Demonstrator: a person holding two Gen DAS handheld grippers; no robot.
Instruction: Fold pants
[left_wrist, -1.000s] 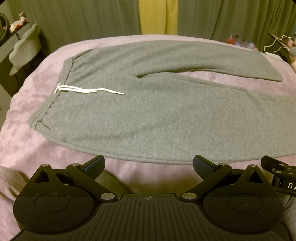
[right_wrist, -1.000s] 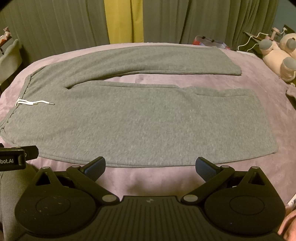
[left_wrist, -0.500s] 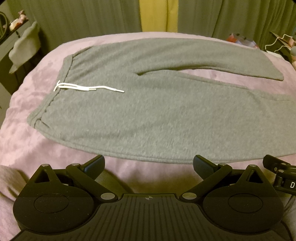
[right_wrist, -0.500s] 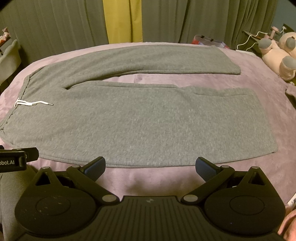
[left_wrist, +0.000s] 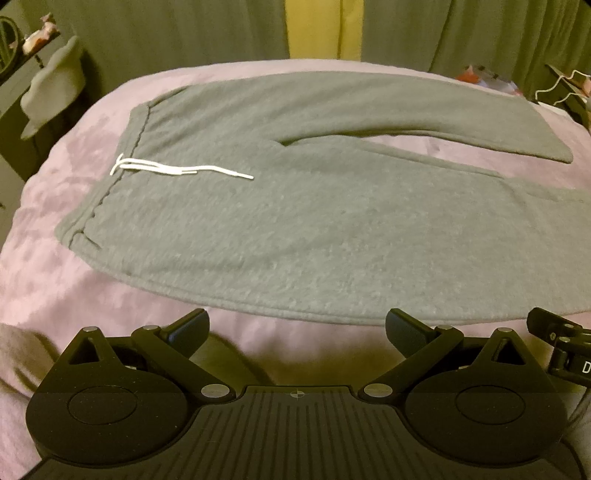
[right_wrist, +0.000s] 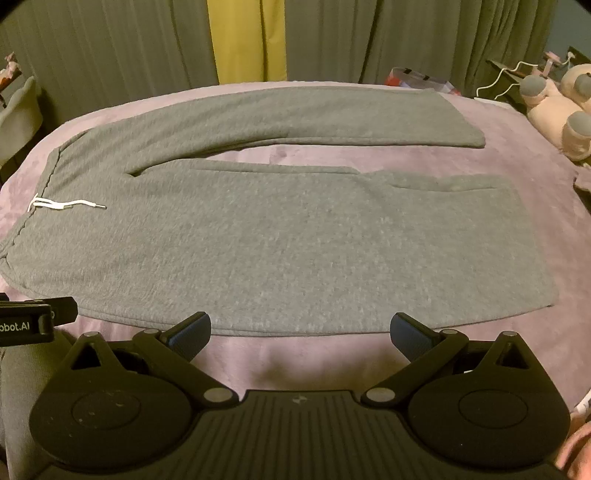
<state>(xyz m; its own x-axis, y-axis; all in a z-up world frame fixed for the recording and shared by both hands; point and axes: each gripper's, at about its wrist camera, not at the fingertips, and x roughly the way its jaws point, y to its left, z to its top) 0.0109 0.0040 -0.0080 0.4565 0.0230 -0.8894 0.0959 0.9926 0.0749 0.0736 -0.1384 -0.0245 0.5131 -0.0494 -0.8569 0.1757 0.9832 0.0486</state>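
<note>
The grey pants (right_wrist: 280, 236) lie spread flat on the bed (right_wrist: 554, 206), straight ahead of both grippers, waistband to the left and both legs running to the right, the far leg angled away from the near one. The white drawstring (left_wrist: 177, 170) lies on the fabric near the waistband.

The left hand-held gripper (left_wrist: 295, 328) is released, fingers spread wide, hovering above the bare cover just short of the pants' near edge and touching nothing. The right hand-held gripper (right_wrist: 301, 332) is likewise released and empty, just short of the near leg's edge. Nothing lies between either gripper and the cloth.

The bed has a mauve plush cover. Beyond it hang green curtains (right_wrist: 369, 40) with a yellow strip (right_wrist: 245, 40) between them.

The right view alone shows the leg hems and, far right of the gripper, a pink plush toy (right_wrist: 554, 110) at the bed's edge, with a white cable (right_wrist: 502, 77) beside it. The left view alone shows a grey chair back (left_wrist: 51, 88) far left, and the waistband more closely. Each view catches a corner of the other gripper's body at its edge.
</note>
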